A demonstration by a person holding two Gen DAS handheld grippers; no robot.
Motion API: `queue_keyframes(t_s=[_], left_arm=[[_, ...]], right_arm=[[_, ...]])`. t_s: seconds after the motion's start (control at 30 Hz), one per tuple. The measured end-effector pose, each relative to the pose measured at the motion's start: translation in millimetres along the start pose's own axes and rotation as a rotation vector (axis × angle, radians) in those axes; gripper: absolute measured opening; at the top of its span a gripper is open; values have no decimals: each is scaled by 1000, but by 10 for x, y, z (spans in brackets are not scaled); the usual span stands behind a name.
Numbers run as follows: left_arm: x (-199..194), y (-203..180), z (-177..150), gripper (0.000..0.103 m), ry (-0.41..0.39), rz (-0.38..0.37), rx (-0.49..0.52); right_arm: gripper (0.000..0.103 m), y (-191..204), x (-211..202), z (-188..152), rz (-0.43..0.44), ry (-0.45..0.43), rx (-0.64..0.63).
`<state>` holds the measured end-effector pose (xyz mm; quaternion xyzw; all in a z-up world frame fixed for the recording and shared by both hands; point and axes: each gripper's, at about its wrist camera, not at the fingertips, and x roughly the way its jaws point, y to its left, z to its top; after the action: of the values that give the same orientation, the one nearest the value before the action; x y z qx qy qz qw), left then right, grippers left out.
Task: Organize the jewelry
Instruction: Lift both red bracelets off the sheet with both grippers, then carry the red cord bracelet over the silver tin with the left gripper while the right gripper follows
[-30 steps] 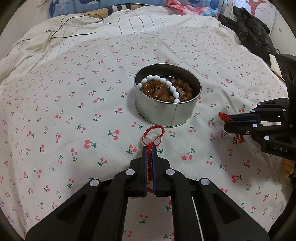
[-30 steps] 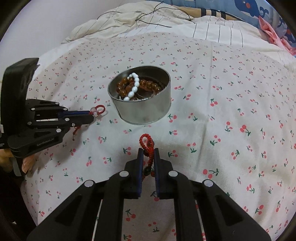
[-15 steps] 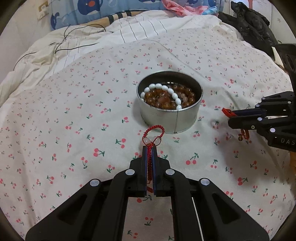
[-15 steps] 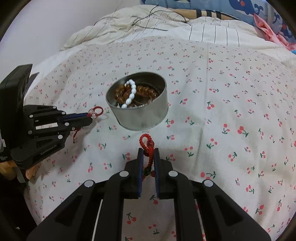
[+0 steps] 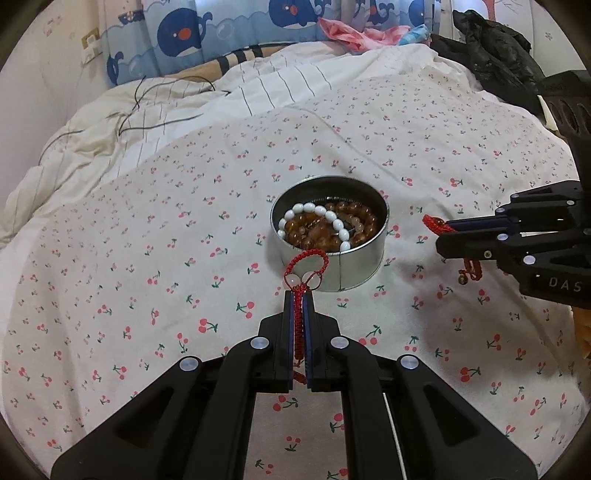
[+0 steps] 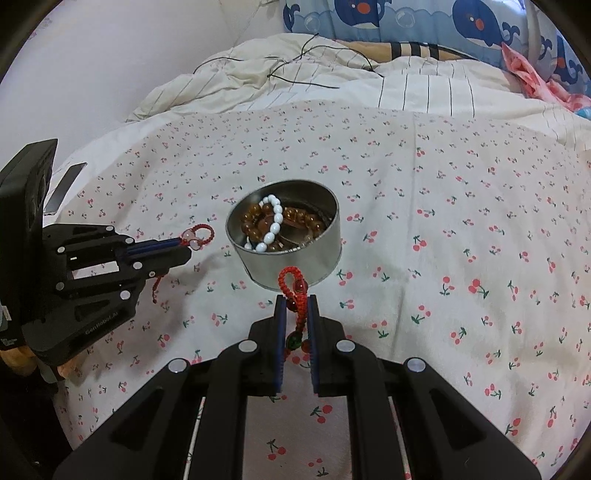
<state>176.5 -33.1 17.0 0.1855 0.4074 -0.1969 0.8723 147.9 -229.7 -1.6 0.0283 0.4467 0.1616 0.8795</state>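
A round metal tin [image 5: 364, 267] [image 6: 325, 254] sits on the cherry-print bedsheet. It holds a white bead bracelet [image 5: 314, 216] [image 6: 273, 225] and amber bead bracelets [image 5: 354, 225]. My left gripper [image 5: 298, 295] [image 6: 186, 243] is shut on a red braided bracelet with two pale beads [image 5: 306, 267] [image 6: 199, 234], held above the sheet near the tin's front left. My right gripper [image 6: 295, 301] [image 5: 441, 236] is shut on a red cord bracelet with red and green beads [image 6: 295, 291] [image 5: 434, 224], near the tin's other side.
A rumpled striped duvet with a thin black cable [image 5: 162, 107] lies behind the sheet. Dark clothing [image 5: 495, 48] is heaped at the far right. A whale-print pillow [image 6: 443, 22] lines the back. A phone [image 6: 64, 186] lies at the bed's left edge.
Both grippers have lifted higher above the sheet, each holding its red bracelet. The tin looks smaller and farther below, and more of the far bedding shows.
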Motion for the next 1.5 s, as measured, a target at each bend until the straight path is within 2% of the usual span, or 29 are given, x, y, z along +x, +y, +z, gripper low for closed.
queue_keyframes(t_s=[0.3, 0.4, 0.57, 0.67, 0.77, 0.83, 0.93, 1.17, 1.33, 1.5], left_arm=[[-150, -90, 95, 4, -57, 16, 12], [-183, -108, 147, 4, -95, 69, 17], [-195, 18, 351, 4, -134, -6, -82], [-133, 223, 494, 4, -135, -136, -201], [-84, 385, 494, 4, -160, -222, -280], [-11, 478, 450, 4, -164, -295, -331], [143, 513, 412, 4, -149, -353, -383], [267, 419, 428, 4, -140, -356, -374], [301, 664, 409, 4, -145, -448, -488], [348, 800, 421, 4, -157, -492, -549]], right_arm=[[12, 37, -128, 66, 16, -64, -1], [12, 61, -190, 108, 2, -99, -6], [12, 45, -284, 222, -11, -151, 8], [12, -29, -321, 375, -36, -172, 17], [12, -157, -408, 518, -44, -226, 56], [12, -240, -433, 496, -42, -243, 85], [12, -324, -392, 436, -47, -222, 109], [12, -219, -257, 435, -13, -195, 93], [12, -153, -102, 555, 2, -176, 78], [12, -113, -15, 700, 8, -180, 57]])
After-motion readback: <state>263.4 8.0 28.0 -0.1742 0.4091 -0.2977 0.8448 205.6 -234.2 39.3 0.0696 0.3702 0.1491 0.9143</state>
